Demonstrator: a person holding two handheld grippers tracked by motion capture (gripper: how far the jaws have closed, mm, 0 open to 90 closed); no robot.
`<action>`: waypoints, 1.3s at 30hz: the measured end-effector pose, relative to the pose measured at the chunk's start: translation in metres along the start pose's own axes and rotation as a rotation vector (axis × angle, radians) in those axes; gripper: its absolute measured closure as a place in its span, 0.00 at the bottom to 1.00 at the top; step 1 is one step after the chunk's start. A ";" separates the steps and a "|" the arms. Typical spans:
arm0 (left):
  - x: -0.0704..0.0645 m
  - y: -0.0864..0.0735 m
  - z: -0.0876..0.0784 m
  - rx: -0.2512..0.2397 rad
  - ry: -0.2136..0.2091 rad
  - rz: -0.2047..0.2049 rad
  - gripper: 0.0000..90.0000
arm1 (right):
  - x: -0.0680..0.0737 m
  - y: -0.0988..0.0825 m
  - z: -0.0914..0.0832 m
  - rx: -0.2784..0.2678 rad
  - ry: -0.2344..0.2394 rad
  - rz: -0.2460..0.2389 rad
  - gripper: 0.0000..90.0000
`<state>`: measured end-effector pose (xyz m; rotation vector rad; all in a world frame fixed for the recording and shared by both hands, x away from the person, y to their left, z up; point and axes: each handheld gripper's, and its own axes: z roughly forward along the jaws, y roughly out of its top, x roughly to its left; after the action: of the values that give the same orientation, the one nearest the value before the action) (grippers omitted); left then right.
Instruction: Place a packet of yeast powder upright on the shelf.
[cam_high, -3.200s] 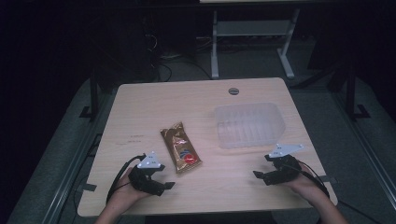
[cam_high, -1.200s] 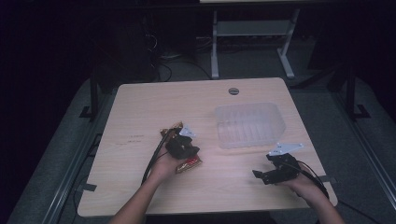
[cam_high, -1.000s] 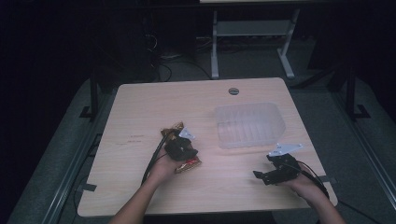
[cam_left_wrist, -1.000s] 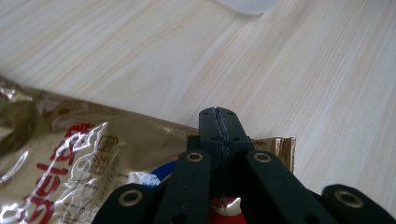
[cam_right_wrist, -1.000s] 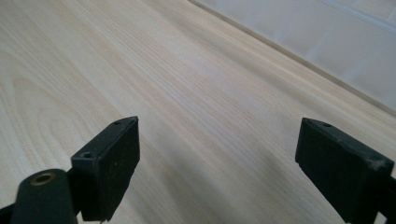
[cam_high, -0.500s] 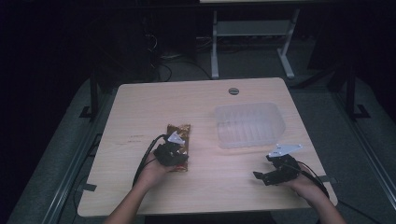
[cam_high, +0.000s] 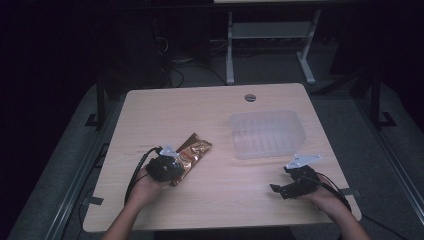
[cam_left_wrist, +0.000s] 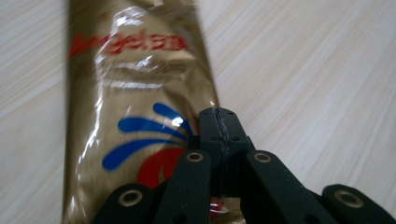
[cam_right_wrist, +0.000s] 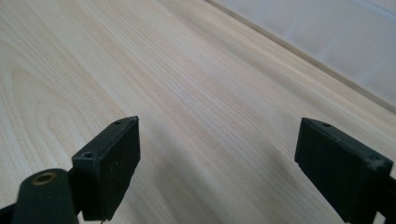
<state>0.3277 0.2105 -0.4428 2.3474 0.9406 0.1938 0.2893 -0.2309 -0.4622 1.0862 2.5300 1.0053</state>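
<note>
High view first: there's a light wooden table (cam_high: 215, 115) with a shiny gold-brown foil snack packet (cam_high: 192, 151) lying left of centre, its long axis running from about 7 o'clock to 1 o'clock. The left gripper (cam_high: 165, 167) sits right on the packet's near, 7 o'clock end. A clear, ribbed plastic container (cam_high: 267, 132) sits at roughly 2 o'clock from the packet, well apart from it. The right gripper (cam_high: 295, 182) is low at the table's near right corner, at about 5 o'clock from the container and nowhere close to the packet. So the left hand is clearly the nearer one, and I'd guess any move to the container goes toward 2 o'clock.

Left gripper view: the jaws are pressed together, no gap between them, and they look pinched on the right edge of the packet (cam_left_wrist: 135, 116) near its bottom end, with the packet stretching away toward 12 o'clock. The print has red lettering near the top that's too blurry for me to read, plus blue swooshes and a red shape lower down. No brand I can make out.

Right gripper view: jaws spread wide with nothing between them, just bare table (cam_right_wrist: 196, 93), and the container's pale edge (cam_right_wrist: 327, 32) off at 1 o'clock.
</note>
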 end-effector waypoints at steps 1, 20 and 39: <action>0.000 0.000 0.000 0.000 0.000 0.000 1.00 | 0.000 0.000 0.000 -0.001 0.000 0.000 0.15; 0.028 -0.004 -0.019 -0.043 0.101 -0.052 1.00 | 0.000 0.000 -0.001 0.002 -0.006 0.003 0.15; 0.044 0.061 0.024 -0.019 0.211 -0.042 1.00 | -0.003 -0.003 -0.002 0.001 -0.015 0.012 0.16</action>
<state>0.4041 0.1935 -0.4304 2.3192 1.0820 0.4383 0.2889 -0.2360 -0.4627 1.1061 2.5154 0.9952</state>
